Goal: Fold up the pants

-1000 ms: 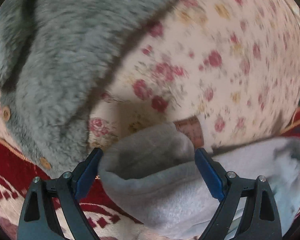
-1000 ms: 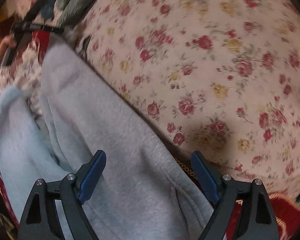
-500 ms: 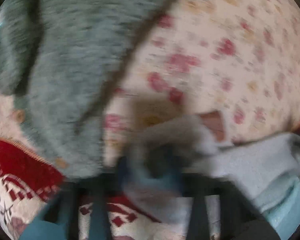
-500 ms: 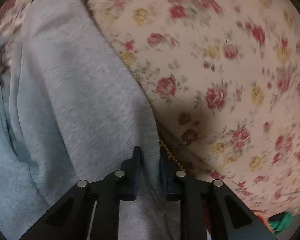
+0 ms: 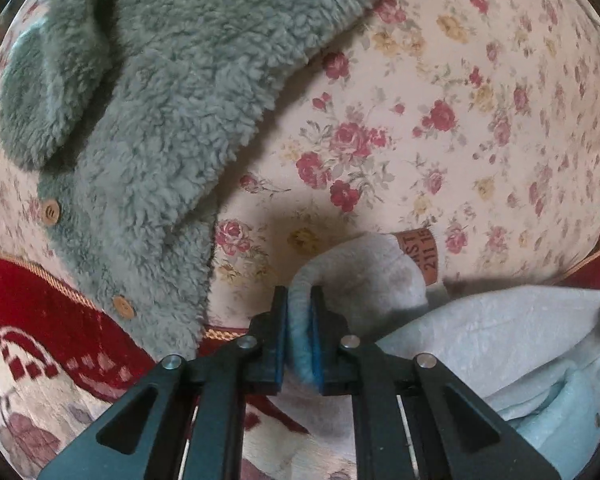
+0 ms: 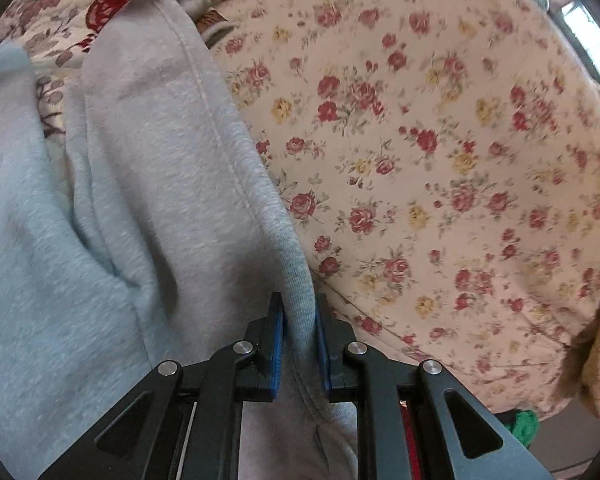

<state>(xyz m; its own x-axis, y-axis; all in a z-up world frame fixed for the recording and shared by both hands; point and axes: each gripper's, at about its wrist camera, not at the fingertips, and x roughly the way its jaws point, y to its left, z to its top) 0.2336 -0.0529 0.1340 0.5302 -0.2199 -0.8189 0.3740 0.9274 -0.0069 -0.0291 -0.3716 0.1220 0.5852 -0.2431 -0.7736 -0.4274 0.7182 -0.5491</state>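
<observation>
In the left wrist view, the left gripper (image 5: 299, 312) has its jaws clenched on a bunched fold of the grey pants (image 5: 364, 268), having just closed on it; the blue pads press the fleece from both sides. The pinched end carries a brown label (image 5: 422, 252) with print on it, and the rest of the garment trails off to the lower right, where its paler inner side shows. Beneath lies a floral sheet (image 5: 460, 120) of pink and yellow roses, and a red patterned cloth (image 5: 40, 312) runs along the near edge. A fluffy grey-green jacket (image 5: 160, 100) with wooden buttons (image 5: 51, 212) lies at upper left, apart from the pants. In the right wrist view, the right gripper (image 6: 299, 332) likewise grips the pants (image 6: 160, 160), its jaws just shut over a ribbed edge that rises between the pads. The garment spreads away to the left and up across the floral sheet (image 6: 440, 140), with a seam running along its length. Something green (image 6: 522, 420) peeks at lower right.
</observation>
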